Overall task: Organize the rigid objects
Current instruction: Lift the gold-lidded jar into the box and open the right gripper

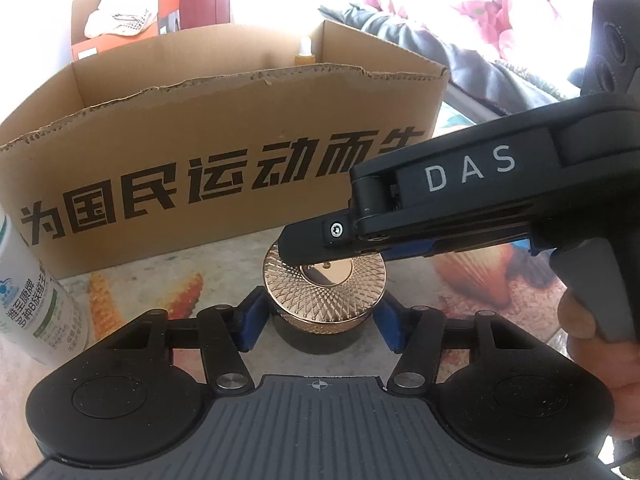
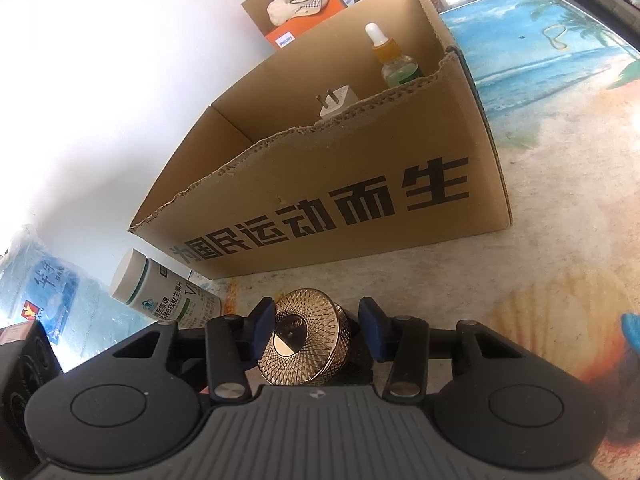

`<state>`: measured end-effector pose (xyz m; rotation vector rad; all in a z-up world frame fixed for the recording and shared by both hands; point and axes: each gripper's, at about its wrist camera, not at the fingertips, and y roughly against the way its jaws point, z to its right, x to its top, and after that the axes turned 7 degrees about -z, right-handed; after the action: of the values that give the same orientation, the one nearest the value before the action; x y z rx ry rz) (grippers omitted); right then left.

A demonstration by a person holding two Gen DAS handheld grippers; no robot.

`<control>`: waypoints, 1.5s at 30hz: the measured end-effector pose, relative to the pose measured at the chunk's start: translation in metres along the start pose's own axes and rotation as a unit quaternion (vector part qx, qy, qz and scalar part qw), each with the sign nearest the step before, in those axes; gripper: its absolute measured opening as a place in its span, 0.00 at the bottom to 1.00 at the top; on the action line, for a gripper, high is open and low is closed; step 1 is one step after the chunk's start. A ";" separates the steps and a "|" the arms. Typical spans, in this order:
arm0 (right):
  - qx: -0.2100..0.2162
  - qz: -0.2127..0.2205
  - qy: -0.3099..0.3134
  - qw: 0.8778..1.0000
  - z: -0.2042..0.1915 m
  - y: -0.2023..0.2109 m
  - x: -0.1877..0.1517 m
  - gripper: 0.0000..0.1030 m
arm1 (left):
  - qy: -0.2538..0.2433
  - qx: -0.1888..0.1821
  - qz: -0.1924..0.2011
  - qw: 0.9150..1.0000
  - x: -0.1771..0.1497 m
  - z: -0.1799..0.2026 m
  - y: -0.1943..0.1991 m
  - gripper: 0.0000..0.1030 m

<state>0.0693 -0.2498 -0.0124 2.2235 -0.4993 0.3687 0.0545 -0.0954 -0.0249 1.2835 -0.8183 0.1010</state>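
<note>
A small dark jar (image 1: 320, 332) with a patterned gold lid (image 1: 324, 280) stood on the table (image 1: 460, 292), just in front of an open cardboard box (image 1: 224, 160), as 2 hand-held grippers converged on it. The left gripper (image 1: 316, 326) pointed steeply down with the jar's dark body directly ahead between its blue pads; they sat close against its sides, though whether they pressed could not be told. The right gripper (image 2: 318, 330) came in from the side, and its own camera showed the gold lid between its pads, the left one seemingly touching the rim and the right one standing off with a clear gap, so it had not yet clamped. The jar had no long axis to speak of: round and upright, it offered the same width from any side. Both grippers were equally near, the left low on the body, the right higher at the lid. A dropper bottle (image 2: 394, 60) and a white plug (image 2: 334, 106) already sat inside the box; a white pill bottle (image 2: 160, 292) waited beside it.
</note>
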 end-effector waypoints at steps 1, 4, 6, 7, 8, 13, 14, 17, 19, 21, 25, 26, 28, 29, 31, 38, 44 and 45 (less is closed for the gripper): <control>0.000 0.001 0.000 1.000 0.000 0.000 0.000 0.47 | -0.001 0.001 0.001 1.000 -0.001 0.001 0.000 0.55; 0.000 0.001 -0.002 1.000 0.001 0.003 -0.001 0.46 | -0.001 0.002 0.001 1.000 -0.002 0.002 0.000 0.55; -0.001 0.000 -0.004 1.000 0.002 0.005 -0.003 0.46 | -0.001 0.000 -0.002 1.000 -0.003 0.002 0.001 0.55; -0.001 -0.001 -0.004 1.000 0.002 0.006 -0.004 0.46 | -0.001 -0.001 -0.004 1.000 -0.004 0.003 0.002 0.55; -0.001 -0.001 -0.005 1.000 0.001 0.007 -0.006 0.46 | -0.001 -0.003 -0.005 1.000 -0.005 0.003 0.002 0.55; -0.005 0.001 -0.004 1.000 0.002 0.011 -0.010 0.46 | -0.011 -0.006 -0.007 1.000 -0.006 0.008 0.004 0.55; -0.006 0.001 -0.004 1.000 0.002 0.012 -0.010 0.46 | -0.012 -0.007 -0.008 1.000 -0.006 0.008 0.003 0.55; -0.006 0.000 -0.005 1.000 0.003 0.012 -0.009 0.46 | -0.012 -0.009 -0.011 1.000 -0.002 0.008 0.000 0.56; -0.003 -0.001 -0.007 1.000 0.004 0.012 -0.008 0.46 | -0.014 -0.008 -0.013 1.000 0.000 0.008 -0.002 0.56; 0.000 -0.001 -0.009 1.000 0.006 0.012 -0.008 0.46 | -0.017 -0.007 -0.014 1.000 0.002 0.009 -0.005 0.56; 0.007 -0.004 -0.017 1.000 0.009 0.011 -0.008 0.48 | -0.021 -0.002 -0.011 1.000 0.003 0.011 -0.007 0.56; 0.008 -0.005 -0.020 1.000 0.009 0.011 -0.008 0.48 | -0.022 -0.001 -0.010 1.000 0.003 0.011 -0.008 0.56; 0.010 -0.006 -0.022 1.000 0.009 0.011 -0.008 0.48 | -0.023 0.000 -0.007 1.000 0.003 0.011 -0.008 0.55; 0.010 -0.006 -0.022 1.000 0.009 0.011 -0.008 0.48 | -0.024 0.001 -0.006 1.000 0.003 0.011 -0.008 0.55; 0.012 -0.006 -0.022 1.000 0.009 0.011 -0.008 0.48 | -0.026 0.002 -0.005 1.000 0.002 0.012 -0.008 0.55; 0.014 -0.003 -0.019 1.000 0.008 0.011 -0.011 0.49 | -0.021 0.000 -0.006 1.000 0.000 0.009 -0.007 0.55; 0.016 0.000 -0.010 1.000 0.001 0.014 -0.011 0.48 | -0.015 0.000 -0.002 1.000 0.001 0.005 0.002 0.54; 0.016 0.002 -0.006 1.000 -0.003 0.016 -0.011 0.48 | -0.015 0.001 0.002 1.000 0.001 0.004 0.005 0.54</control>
<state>0.0517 -0.2547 -0.0047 2.2579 -0.5084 0.3680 0.0508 -0.0981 -0.0198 1.2886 -0.8475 0.0869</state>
